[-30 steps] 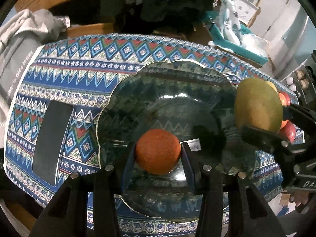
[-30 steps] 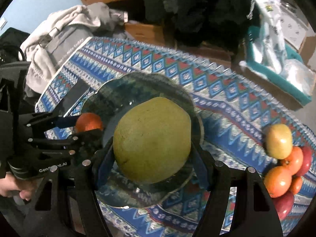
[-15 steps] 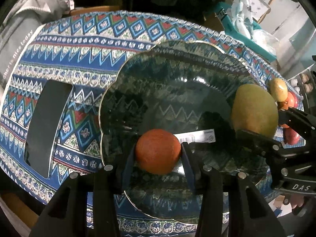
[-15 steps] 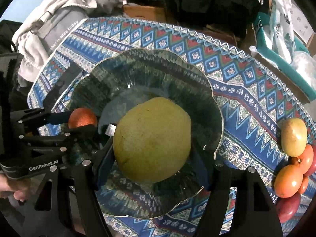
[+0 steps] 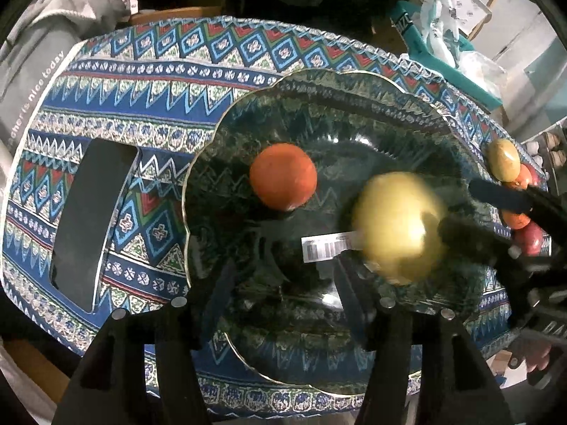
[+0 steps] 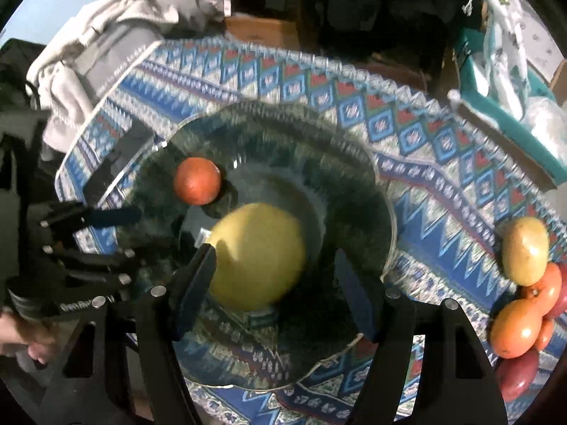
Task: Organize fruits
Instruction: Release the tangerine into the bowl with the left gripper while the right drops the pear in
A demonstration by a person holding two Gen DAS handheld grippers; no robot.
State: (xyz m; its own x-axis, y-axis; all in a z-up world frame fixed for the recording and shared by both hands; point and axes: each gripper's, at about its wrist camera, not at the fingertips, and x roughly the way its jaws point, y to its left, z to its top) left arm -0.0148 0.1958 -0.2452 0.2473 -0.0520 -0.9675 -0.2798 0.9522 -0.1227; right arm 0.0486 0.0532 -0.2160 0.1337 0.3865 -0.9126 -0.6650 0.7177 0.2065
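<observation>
dark green glass, scalloped at its rim, makes up the wide bowl [image 5: 248, 113] [image 6: 382, 212] that sits on a table covered with a blue, red and white geometric-patterned cloth [image 5: 149, 81] [image 6: 443, 163]. two fruits lie inside the bowl: an orange [image 5: 282, 176] [image 6: 197, 181] toward the left side of the basin and a large yellow-green round fruit, possibly a pomelo [image 5: 397, 226] [image 6: 257, 256], near the middle, blurred in both views. the orange and the big fruit are near each other but apart. a white barcode sticker [image 5: 327, 246] shows through the glass just left of the yellow-green fruit. the left gripper [image 5: 283, 304] [image 6: 117, 233] has its jaws spread wide and holds nothing, its fingers poised over the near part of the bowl with the orange lying ahead of them. the right gripper [image 6: 274, 283] [image 5: 475, 209] is also spread wide with nothing clamped; the yellow-green fruit lies just ahead of its fingers, and its left finger overlaps the fruit's edge in the right wrist view, though contact cannot be told. a flat black phone-like slab [image 5: 90, 219] [image 6: 120, 156] lies on the cloth left of the bowl. to the right of the bowl, on the cloth, a pile of loose fruit [image 6: 528, 301] [image 5: 517, 191] holds a yellowish one on top with orange and red ones packed against it. a grey garment [image 5: 32, 56] [image 6: 106, 35] lies heaped beyond the table's left edge.
</observation>
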